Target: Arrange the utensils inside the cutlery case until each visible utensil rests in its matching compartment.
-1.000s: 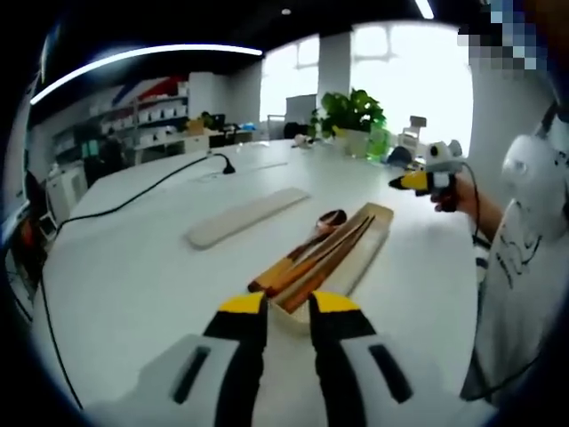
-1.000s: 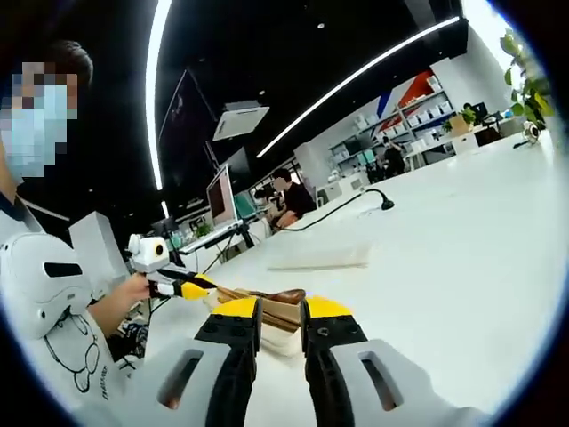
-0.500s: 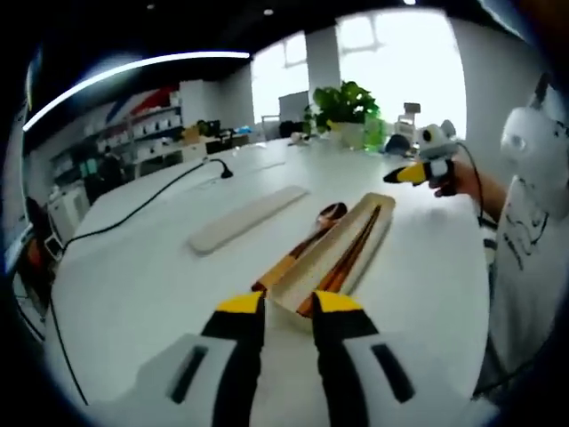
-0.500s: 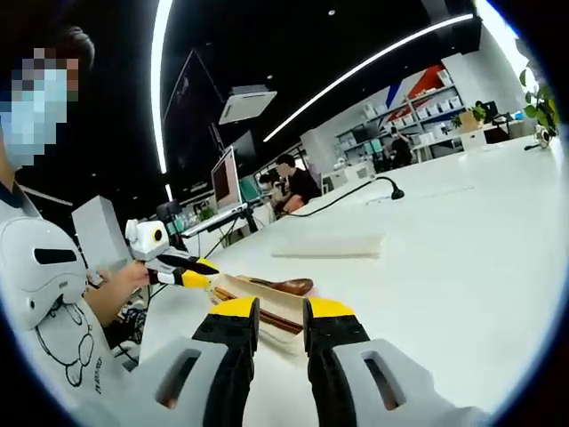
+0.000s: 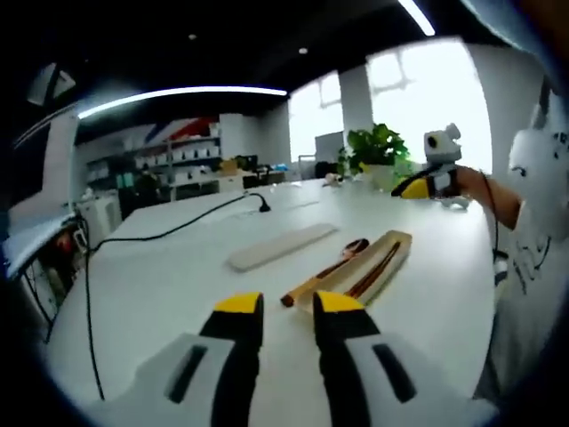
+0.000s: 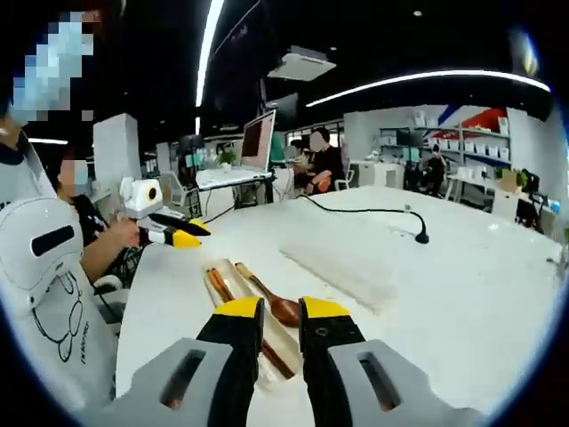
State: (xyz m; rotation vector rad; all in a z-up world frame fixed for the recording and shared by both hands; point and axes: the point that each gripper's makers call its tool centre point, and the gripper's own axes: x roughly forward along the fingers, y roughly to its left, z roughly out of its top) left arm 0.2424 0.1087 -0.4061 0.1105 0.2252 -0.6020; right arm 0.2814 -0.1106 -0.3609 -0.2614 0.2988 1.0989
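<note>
A pale cutlery case lies open on the white table, with dark chopsticks inside it. A wooden-handled spoon lies along the case's left side, its handle reaching past the near end. My left gripper hovers short of that end, jaws shut on nothing. In the right gripper view the case runs away from my right gripper, which is shut and empty just above the spoon and chopsticks. The left gripper hangs beyond the case's far end. The right gripper is held up at right.
The flat lid lies beside the case. A black cable crosses the table. A potted plant stands at the far edge. A person's white sleeve is at right. A monitor and seated people are behind.
Both cameras have moved. The left view has dropped lower and back from the case. The right view has swung over the case's end. The left gripper's tip has drawn away from the case.
</note>
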